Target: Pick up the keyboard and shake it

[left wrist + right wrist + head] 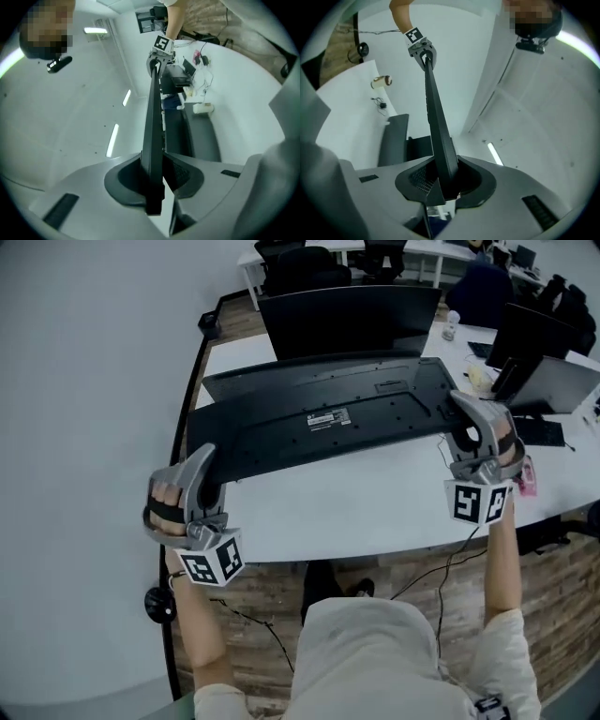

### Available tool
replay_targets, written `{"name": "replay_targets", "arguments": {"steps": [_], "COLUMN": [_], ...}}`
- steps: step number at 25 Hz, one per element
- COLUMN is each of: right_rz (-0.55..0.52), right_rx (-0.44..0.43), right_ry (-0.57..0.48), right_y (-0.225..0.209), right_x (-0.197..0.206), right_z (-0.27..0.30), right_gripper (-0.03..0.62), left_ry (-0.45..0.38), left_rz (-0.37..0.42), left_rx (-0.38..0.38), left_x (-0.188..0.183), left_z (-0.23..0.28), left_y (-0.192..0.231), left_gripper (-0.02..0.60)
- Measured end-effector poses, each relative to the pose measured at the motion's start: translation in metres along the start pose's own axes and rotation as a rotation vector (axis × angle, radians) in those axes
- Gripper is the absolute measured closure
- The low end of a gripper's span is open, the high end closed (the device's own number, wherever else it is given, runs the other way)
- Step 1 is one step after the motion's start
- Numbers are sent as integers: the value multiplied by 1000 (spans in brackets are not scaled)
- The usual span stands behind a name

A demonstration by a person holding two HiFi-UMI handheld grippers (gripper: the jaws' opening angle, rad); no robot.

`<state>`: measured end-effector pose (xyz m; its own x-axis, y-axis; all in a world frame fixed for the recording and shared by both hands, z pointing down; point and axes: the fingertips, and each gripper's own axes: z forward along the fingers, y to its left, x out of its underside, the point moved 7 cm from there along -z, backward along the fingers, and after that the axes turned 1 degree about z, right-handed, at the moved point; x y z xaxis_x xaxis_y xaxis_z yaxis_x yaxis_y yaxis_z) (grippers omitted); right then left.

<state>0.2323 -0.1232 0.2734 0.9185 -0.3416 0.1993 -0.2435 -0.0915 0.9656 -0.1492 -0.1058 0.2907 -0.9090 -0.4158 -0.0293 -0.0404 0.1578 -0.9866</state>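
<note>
Now, from the head view, the keyboard [328,423] is up in the air over the white desk [375,507]. It is flipped over, so its black bottom with a small white sticker faces up. The left gripper [208,465] holds the left end. The right gripper [461,413] holds the right end. A dark monitor [352,320] stands just behind the keyboard.

Next, in the left gripper view, the keyboard [152,136] looks like a thin black strip seen from its end. It sits between the two jaws of the left gripper [152,187], and both pads squeeze it tight. Far down at the other end, the right gripper [158,58] pinches it too.

Last, in the right gripper view, the keyboard [438,136] is again a thin black strip. The jaws of the right gripper [443,185] are clamped on it from both sides. At the far end, the left gripper [423,51] grips it.
</note>
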Motion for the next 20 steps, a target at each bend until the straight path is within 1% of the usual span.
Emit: {"name": "replay_targets", "arguments": {"steps": [3, 5, 6, 8, 9, 10, 12, 14, 16, 17, 18, 19, 20], "right_rz": [61, 101, 122, 190, 251, 337, 571, 790, 975, 1077, 1188, 1304, 1418], "right_rx": [-246, -434, -547, -785, -898, -1001, -1163, -1290, -1385, -1419, -1439, -1443, -1429], "right_ry": [29, 22, 10, -29, -53, -84, -172, -214, -227, -245, -271, -301, -327], "right_y": [49, 70, 77, 83, 82, 81, 85, 100, 120, 130, 138, 145, 151], "right_x": [17, 23, 25, 28, 28, 30, 38, 54, 70, 76, 81, 85, 90], "right_z": [1, -5, -10, -20, -24, -27, -29, -30, -35, -38, -40, -42, -42], "right_gripper": [473, 473, 474, 479, 479, 480, 479, 480, 480, 480, 482, 485, 487], "left_ry": [-41, -96, -128, -200, -242, -288, -383, -442, -489, -531, -575, -615, -640], "left_rz": [-82, -163, -219, -365, -457, -560, -777, -985, -1214, -1348, -1497, -1650, -1792], "left_rx": [220, 406, 509, 708, 796, 874, 994, 1070, 1108, 1113, 1102, 1069, 1019], "left_x": [-1, -2, -3, -4, -2, 1, 7, 8, 10, 13, 17, 20, 23], "left_z": [-4, -12, -19, -33, -39, -44, -44, -43, -48, -52, -55, -57, -57], "left_y": [-48, -69, -75, -81, -83, -84, -88, -105, -132, -146, -157, -167, -177], "left_gripper": [472, 469, 468, 466, 466, 466, 466, 465, 463, 463, 463, 463, 463]}}
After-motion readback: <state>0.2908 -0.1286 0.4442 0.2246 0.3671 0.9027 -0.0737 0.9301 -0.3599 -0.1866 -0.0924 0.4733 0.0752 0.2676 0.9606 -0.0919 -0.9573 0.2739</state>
